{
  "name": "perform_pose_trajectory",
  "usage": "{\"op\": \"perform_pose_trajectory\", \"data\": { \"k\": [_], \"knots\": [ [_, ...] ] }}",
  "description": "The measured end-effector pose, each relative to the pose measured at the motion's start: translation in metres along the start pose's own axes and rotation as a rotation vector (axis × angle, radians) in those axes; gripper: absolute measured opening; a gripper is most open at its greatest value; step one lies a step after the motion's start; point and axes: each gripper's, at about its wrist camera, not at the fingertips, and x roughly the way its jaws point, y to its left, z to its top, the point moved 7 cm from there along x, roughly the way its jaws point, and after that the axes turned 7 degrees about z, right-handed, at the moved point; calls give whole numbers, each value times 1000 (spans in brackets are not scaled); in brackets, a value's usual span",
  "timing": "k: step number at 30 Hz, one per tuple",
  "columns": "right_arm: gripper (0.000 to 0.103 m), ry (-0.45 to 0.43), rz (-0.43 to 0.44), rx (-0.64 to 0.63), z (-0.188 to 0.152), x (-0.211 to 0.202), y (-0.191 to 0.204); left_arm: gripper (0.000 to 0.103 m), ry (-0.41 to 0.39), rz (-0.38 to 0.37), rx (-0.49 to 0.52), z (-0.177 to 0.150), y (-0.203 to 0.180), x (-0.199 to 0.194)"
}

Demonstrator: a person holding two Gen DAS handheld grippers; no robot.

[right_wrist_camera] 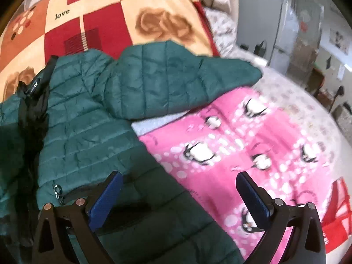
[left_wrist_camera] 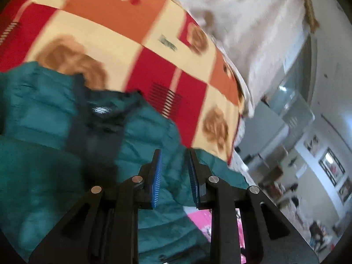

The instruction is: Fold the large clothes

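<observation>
My right gripper (right_wrist_camera: 178,194) is spread wide over the hem of the teal puffer jacket (right_wrist_camera: 88,118), grabbing nothing. My left gripper (left_wrist_camera: 173,173) is narrowly parted, empty, above the jacket's body. The jacket's flat on the bed, sleeve (right_wrist_camera: 180,81) flung out over the pink blanket (right_wrist_camera: 253,143). Slick padding could slip from a shallow pinch, and farther off that sleeve might drag and bunch up the fold.

Right of the green puffer jacket (right_wrist_camera: 88,118) the pink blanket (right_wrist_camera: 253,145) lies flat and bare under the wide-open right gripper (right_wrist_camera: 178,189), far side only the checked blanket (right_wrist_camera: 105,24), while the jacket's sleeve (right_wrist_camera: 176,81) blocks the far-right edge.
</observation>
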Motion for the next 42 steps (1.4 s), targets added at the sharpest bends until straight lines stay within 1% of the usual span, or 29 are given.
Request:
{"op": "perform_pose_trajectory", "data": {
  "k": [1,3,4,7,8,9,10,11,12,13,14,16,18,20,22,23,24,25,27,28,29,30,33,34,35,38,40,41,42],
  "knots": [
    [102,11,22,10,-1,3,-1,22,16,1,20,-3,-11,8],
    [102,18,60,18,0,6,1,22,23,13,61,-7,-21,9],
    [102,23,85,16,-1,9,3,22,24,32,96,-7,-25,3],
    [102,35,138,5,-3,14,12,22,2,98,194,-4,-20,-23],
    [102,35,176,13,-3,15,14,26,-11,138,235,-3,-15,-38],
    [102,36,215,24,-3,15,16,38,-25,169,261,-3,-10,-48],
    [102,33,235,32,-3,14,18,46,-64,219,301,-1,-4,-67],
    [102,29,240,35,-3,13,19,64,-98,252,318,1,2,-77],
    [102,23,244,31,-2,12,21,73,-154,305,333,4,9,-91],
    [102,18,250,26,-2,11,24,74,-212,368,330,10,19,-106],
    [102,9,257,19,-1,8,26,74,-257,425,305,15,33,-120],
    [102,-8,259,9,1,5,28,74,-326,500,234,22,59,-142],
    [102,-30,279,5,3,0,31,74,-372,567,177,23,82,-157],
    [102,-55,330,2,6,-6,37,74,-405,630,139,18,108,-170],
    [102,-90,419,-17,9,-13,50,74,-409,700,127,10,133,-175],
    [102,-102,490,-45,10,-17,64,74,-391,731,112,6,146,-175],
    [102,-110,550,-84,11,-20,81,74,-367,758,83,5,156,-176],
    [102,-106,591,-124,13,-21,97,74,-330,780,4,5,174,-177],
    [102,-64,717,-193,17,-18,139,74,-320,750,-69,6,189,-180],
    [102,-38,783,-222,19,-14,160,74,-311,752,-114,7,199,-181],
    [101,-5,835,-257,20,-9,181,74,-304,751,-133,6,205,-180],
    [98,25,869,-287,21,-1,201,74,-296,747,-142,5,209,-179],
    [88,63,917,-331,31,26,246,74,-274,737,-162,3,214,-175],
    [88,79,927,-338,33,35,258,74,-265,725,-181,2,218,-174],
    [84,90,933,-342,34,42,267,74,-258,722,-197,1,220,-174],
    [83,133,931,-377,37,67,289,74,-241,710,-252,-2,225,-174],
    [80,202,924,-381,28,85,299,74,-239,718,-270,-4,227,-175],
    [69,220,937,-376,22,90,299,74,-236,724,-274,-4,228,-175],
    [61,202,945,-366,21,89,296,74,-235,725,-274,-5,228,-174]
  ]
}}
